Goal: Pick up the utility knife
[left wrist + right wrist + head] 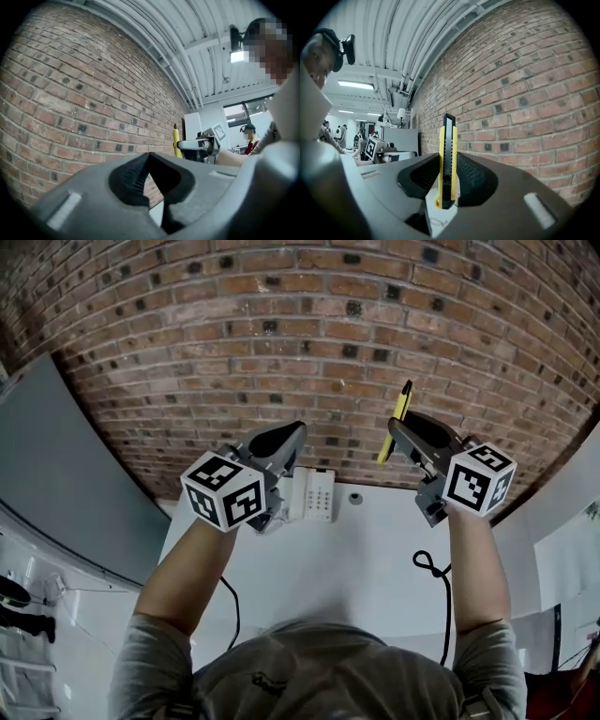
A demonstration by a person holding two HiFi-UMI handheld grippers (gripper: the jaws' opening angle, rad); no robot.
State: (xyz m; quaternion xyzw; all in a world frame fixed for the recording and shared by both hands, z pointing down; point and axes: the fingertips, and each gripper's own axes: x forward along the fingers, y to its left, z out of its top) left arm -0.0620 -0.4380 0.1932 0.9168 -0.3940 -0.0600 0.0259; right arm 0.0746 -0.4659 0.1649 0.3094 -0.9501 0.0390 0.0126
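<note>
**Both claws held level before the brick wall (309, 324).** Right claw (401, 430) — closed on the utility knife (447, 150), its pads pressing the yellow-and-black body from either side. The knife stands upright with its dark tip uppermost against the wall's bricks, clear of the white surface (366, 559) at the wall's foot. Left claw (150, 155) — jaws drawn together at the tips, nothing between them, also facing the wall. On the surface, close against the wall, sits a white block (316, 495) with rows of small holes; whether anything sits in them cannot be told. Just beside it lies a small grey round piece (355, 498). A black cable (433, 570) loops farther from the wall.
</note>
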